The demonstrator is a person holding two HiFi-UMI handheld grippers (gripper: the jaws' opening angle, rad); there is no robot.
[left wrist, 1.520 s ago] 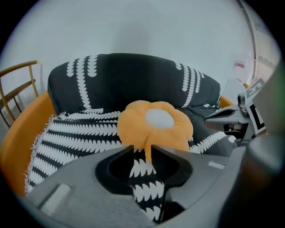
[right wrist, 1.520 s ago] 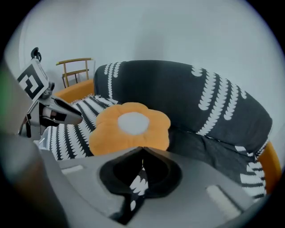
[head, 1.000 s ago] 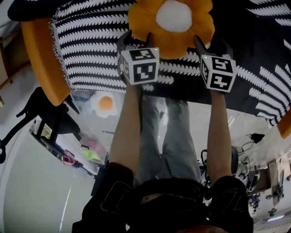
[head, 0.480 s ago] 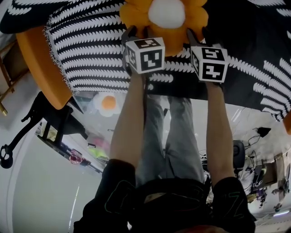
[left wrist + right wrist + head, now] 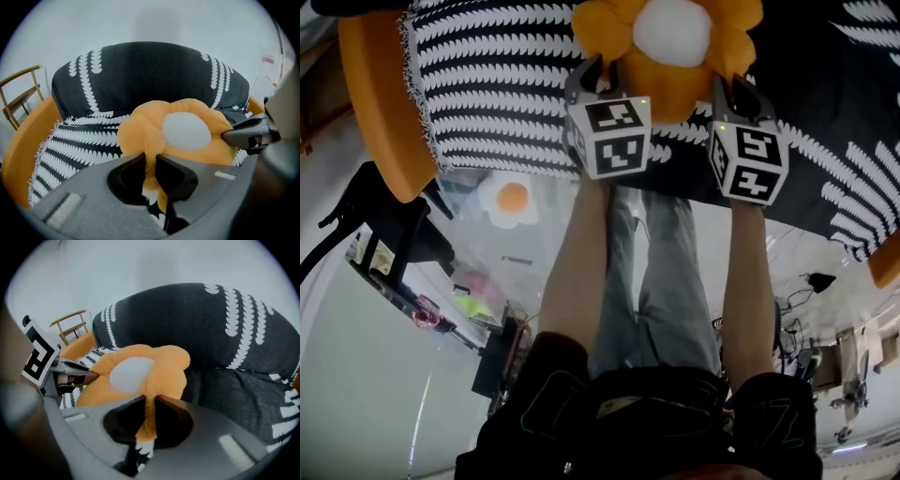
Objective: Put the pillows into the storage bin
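Orange plush flower pillow [image 5: 670, 56] with a white centre lies on a black-and-white patterned sofa [image 5: 487, 84]. Head view: left gripper [image 5: 598, 73] and right gripper [image 5: 733, 86] reach its near edge, their own bodies covering the grip; an egg-shaped pillow [image 5: 511, 199] lies below the seat. Left gripper view: jaws, just closing, pinch an orange petal; a wooden chair [image 5: 21, 93] stands beside the sofa. Right gripper view: jaws, just closing too, pinch another petal.
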